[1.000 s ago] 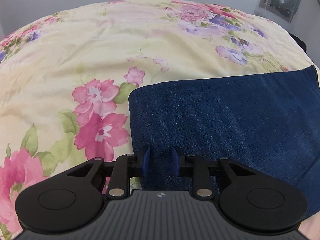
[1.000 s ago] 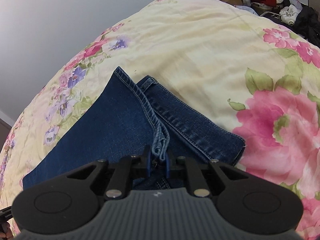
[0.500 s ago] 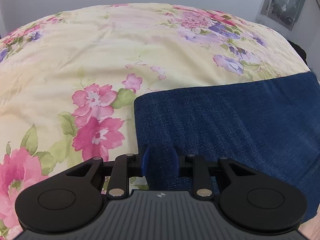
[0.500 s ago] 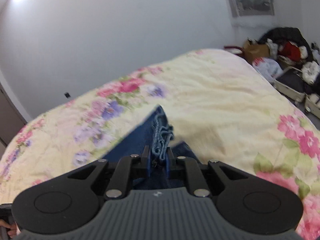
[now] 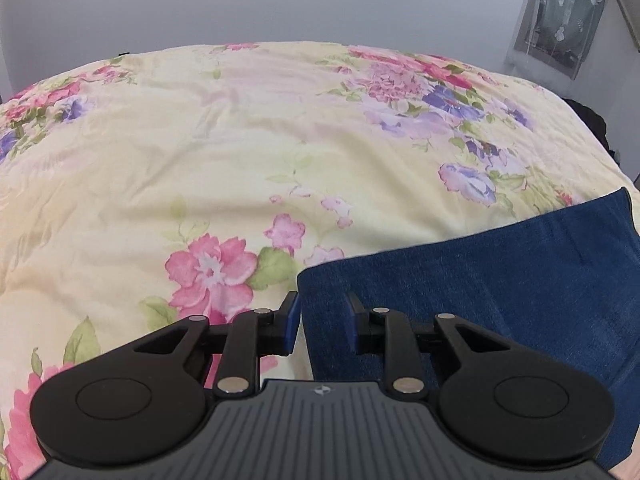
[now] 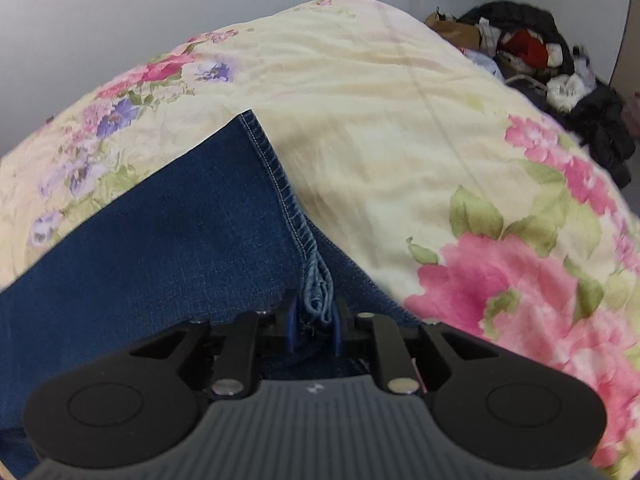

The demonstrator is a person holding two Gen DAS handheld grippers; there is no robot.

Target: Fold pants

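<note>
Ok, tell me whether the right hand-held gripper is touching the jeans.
Touching. The right wrist view shows the right hand-held gripper with its blue pads closed on a bunched hem of the jeans, denim filling the space between them.
</note>
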